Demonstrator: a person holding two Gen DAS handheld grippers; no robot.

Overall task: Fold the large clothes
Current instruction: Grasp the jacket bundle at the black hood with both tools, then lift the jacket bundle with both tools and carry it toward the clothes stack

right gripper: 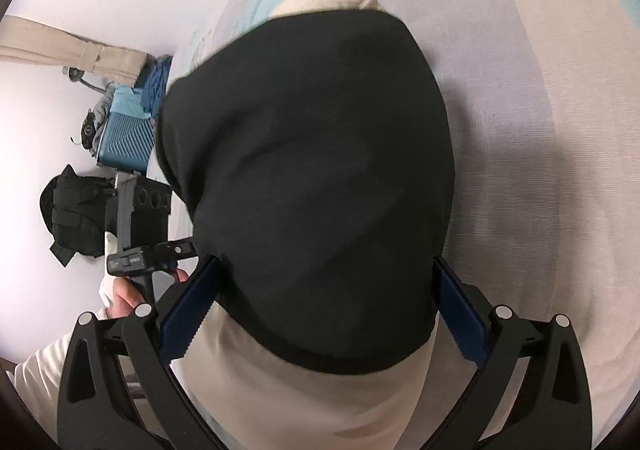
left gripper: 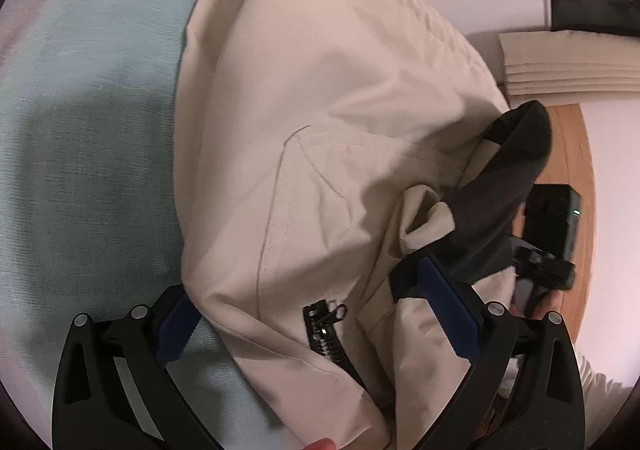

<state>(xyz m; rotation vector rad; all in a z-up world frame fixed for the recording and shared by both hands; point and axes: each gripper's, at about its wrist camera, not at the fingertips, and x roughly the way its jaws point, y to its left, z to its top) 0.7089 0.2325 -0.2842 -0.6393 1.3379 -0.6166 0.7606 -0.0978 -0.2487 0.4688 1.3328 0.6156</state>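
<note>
A large cream jacket [left gripper: 320,122] with a black zipper [left gripper: 326,330] and a black collar or cuff [left gripper: 508,170] hangs bunched over a pale blue bed sheet [left gripper: 88,122]. My left gripper [left gripper: 316,314] has its jaws wide apart with a thick fold of the jacket between them. In the right wrist view the jacket's black part [right gripper: 312,178] and cream cloth [right gripper: 304,402] fill the gap of my right gripper [right gripper: 320,310], whose jaws also stand wide. Whether either one pinches the cloth is hidden.
A wooden floor strip [left gripper: 572,154] and a black device [left gripper: 552,210] lie to the right of the bed. A blue suitcase [right gripper: 128,134] and a black bag [right gripper: 76,210] sit on the white floor. The other hand-held gripper [right gripper: 148,256] shows at the left.
</note>
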